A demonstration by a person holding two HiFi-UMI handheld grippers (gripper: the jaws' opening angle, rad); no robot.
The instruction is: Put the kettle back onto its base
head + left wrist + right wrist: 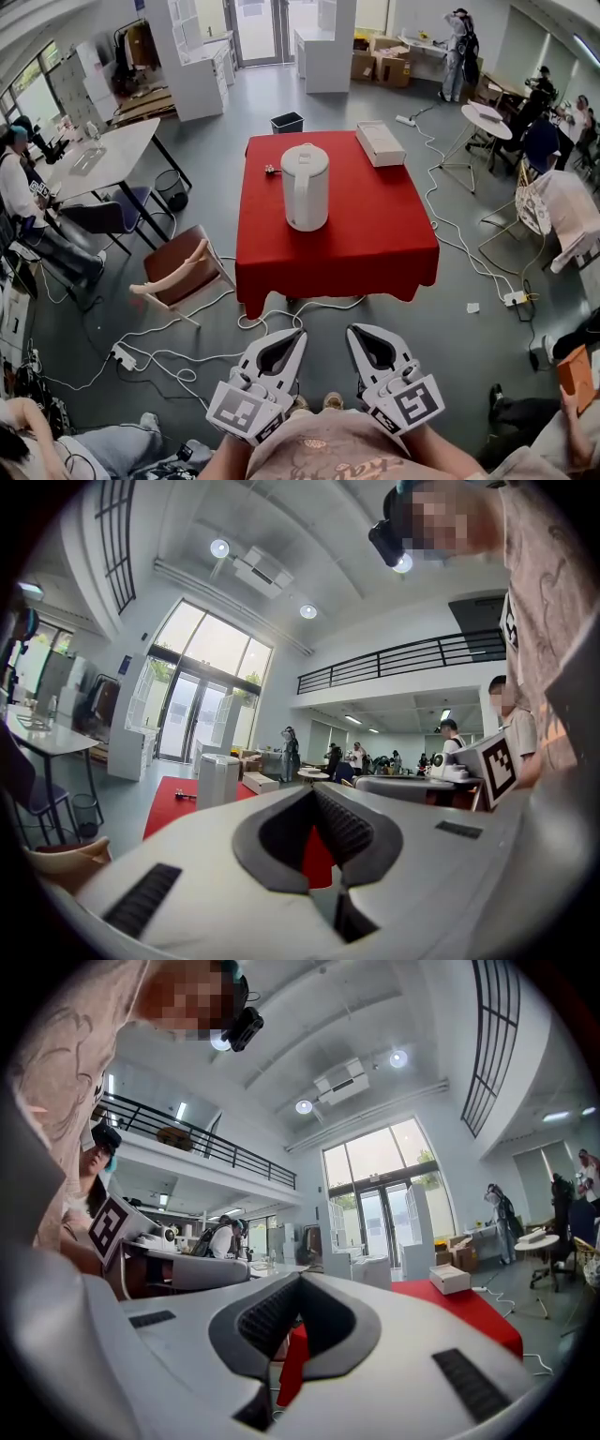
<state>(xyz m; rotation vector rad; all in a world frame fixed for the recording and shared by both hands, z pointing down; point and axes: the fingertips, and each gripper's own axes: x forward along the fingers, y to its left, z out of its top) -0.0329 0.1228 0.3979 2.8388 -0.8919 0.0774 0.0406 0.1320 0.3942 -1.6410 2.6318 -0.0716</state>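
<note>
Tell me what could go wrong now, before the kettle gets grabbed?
1. White cables snake over the floor in front of the red table. Someone walking up might catch a foot in one.
2. The left tongs and right tongs are both shut and empty. If they aren't opened in time, they might bump the tall kettle over.
3. A plug lies loose beside the kettle and might snag during a lift.

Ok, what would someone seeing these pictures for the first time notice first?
The bright red table on the grey floor pulls the eye first, with a white kettle standing upright near its centre and a flat white box at its far right corner. Nearest the camera, the left tool and right tool hang side by side, both shut and empty, short of the table.
</note>
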